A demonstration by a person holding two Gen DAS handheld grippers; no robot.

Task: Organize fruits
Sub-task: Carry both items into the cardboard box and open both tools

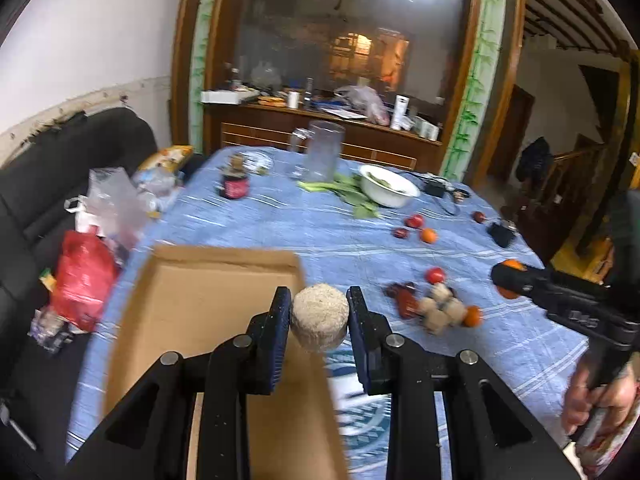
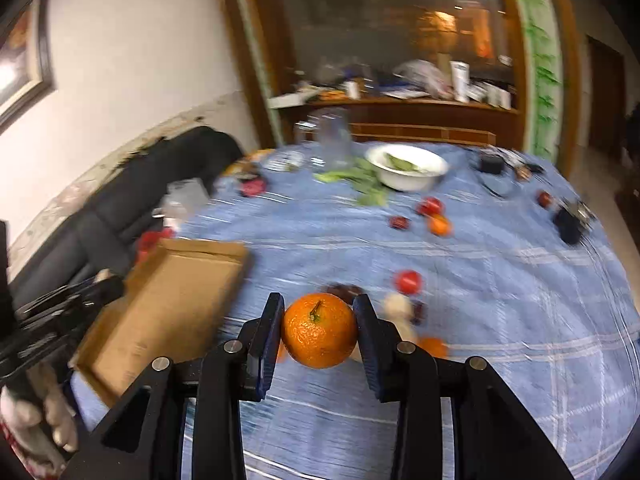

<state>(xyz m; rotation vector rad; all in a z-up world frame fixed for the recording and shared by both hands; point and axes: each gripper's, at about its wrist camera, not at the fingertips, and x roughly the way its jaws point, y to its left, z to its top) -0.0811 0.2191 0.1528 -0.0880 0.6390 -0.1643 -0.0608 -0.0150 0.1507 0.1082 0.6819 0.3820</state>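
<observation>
My left gripper (image 1: 319, 310) is shut on a pale, rough round fruit (image 1: 319, 318) and holds it above the right edge of an open cardboard box (image 1: 192, 300). My right gripper (image 2: 319, 320) is shut on an orange (image 2: 319, 330) and holds it above the blue tablecloth (image 2: 500, 300), right of the box (image 2: 168, 304). It also shows in the left wrist view (image 1: 510, 276). A pile of pale fruits, dark red fruits and an orange (image 1: 434, 306) lies on the cloth. More red and orange fruits (image 1: 418, 228) lie farther back.
A white bowl (image 1: 390, 186) with greens, loose leaves (image 1: 348, 194), a clear pitcher (image 1: 324, 152) and a dark jar (image 1: 236, 184) stand at the far side. Black items (image 1: 500, 234) lie at the right edge. A black sofa with plastic bags (image 1: 84, 280) is on the left.
</observation>
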